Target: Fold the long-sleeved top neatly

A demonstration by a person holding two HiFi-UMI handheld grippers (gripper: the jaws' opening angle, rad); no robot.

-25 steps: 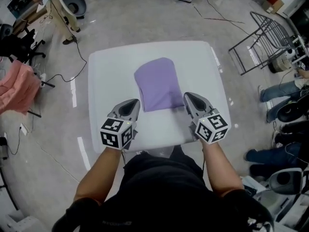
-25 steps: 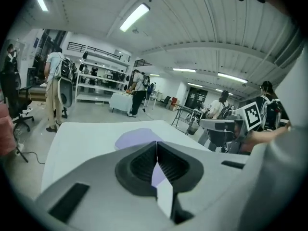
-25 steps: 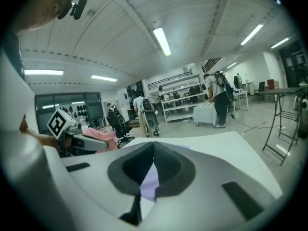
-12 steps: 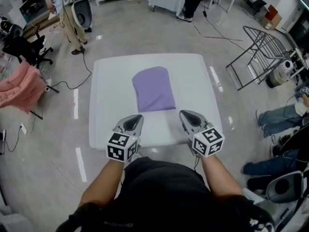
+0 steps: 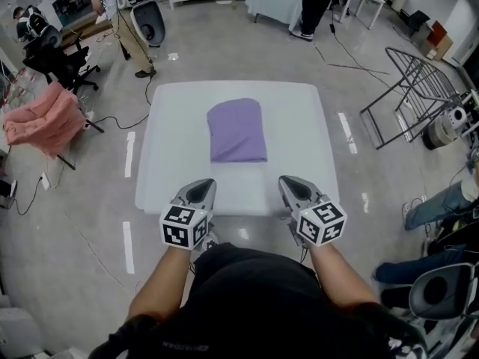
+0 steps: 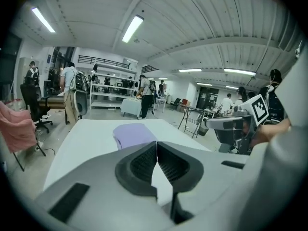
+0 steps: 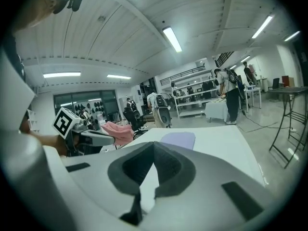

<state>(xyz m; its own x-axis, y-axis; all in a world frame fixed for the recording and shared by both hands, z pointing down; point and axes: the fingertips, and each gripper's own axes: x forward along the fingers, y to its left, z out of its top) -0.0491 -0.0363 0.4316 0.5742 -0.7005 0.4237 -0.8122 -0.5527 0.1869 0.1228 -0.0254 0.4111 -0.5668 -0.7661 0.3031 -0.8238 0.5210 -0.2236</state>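
Pink cloth (image 5: 45, 118) lies left — metal rack (image 5: 406, 88) right.

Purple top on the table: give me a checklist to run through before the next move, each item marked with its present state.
1. Purple top folded into one compact block: ok.
2. Top lies wholly on the white table, away from every edge: ok.
3. Left gripper jaws together, nothing between them: ok.
4. Right gripper jaws together, nothing between them: ok.
5. Both grippers apart from the top, on its near side: ok.
6. Sleeves tucked evenly inside the fold: cannot tell, they are hidden.
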